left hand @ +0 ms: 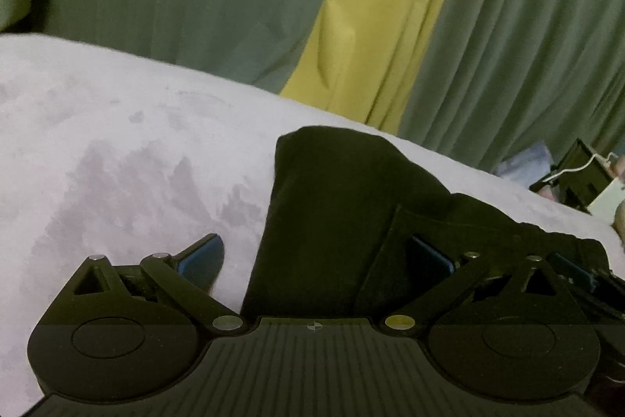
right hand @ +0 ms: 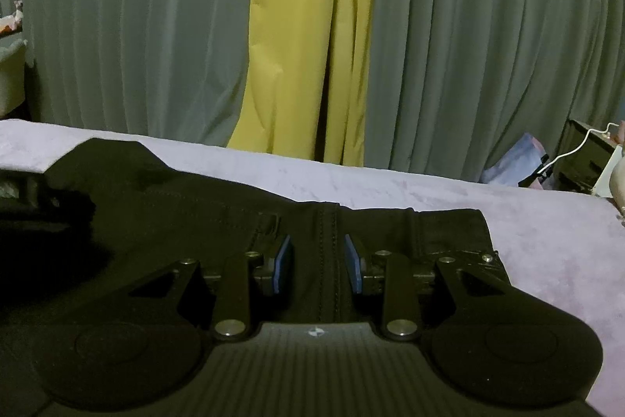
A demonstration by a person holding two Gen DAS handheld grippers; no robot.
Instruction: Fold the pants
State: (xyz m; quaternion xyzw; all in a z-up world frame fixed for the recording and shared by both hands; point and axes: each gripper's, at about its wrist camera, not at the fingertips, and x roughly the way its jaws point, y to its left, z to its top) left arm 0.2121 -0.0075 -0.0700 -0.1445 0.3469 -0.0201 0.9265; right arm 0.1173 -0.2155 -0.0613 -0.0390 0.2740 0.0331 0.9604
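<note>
Black pants [left hand: 332, 206] lie on a pale lilac bed cover [left hand: 117, 143]. In the left wrist view my left gripper [left hand: 316, 253] is wide open, its blue-padded fingers [left hand: 201, 256] straddling a raised fold of the pants; the right finger is partly hidden by cloth. In the right wrist view the pants [right hand: 195, 198] lie flat with the waistband and centre seam showing. My right gripper [right hand: 318, 260] hovers low over the seam, its blue pads [right hand: 283, 260] apart with only a narrow gap and nothing gripped between them.
Green and yellow curtains [right hand: 312, 45] hang behind the bed. A dark bedside stand [right hand: 586, 151] with a white cable and a blue bag [right hand: 511, 159] are at the far right. The bed cover [right hand: 547, 241] extends right of the pants.
</note>
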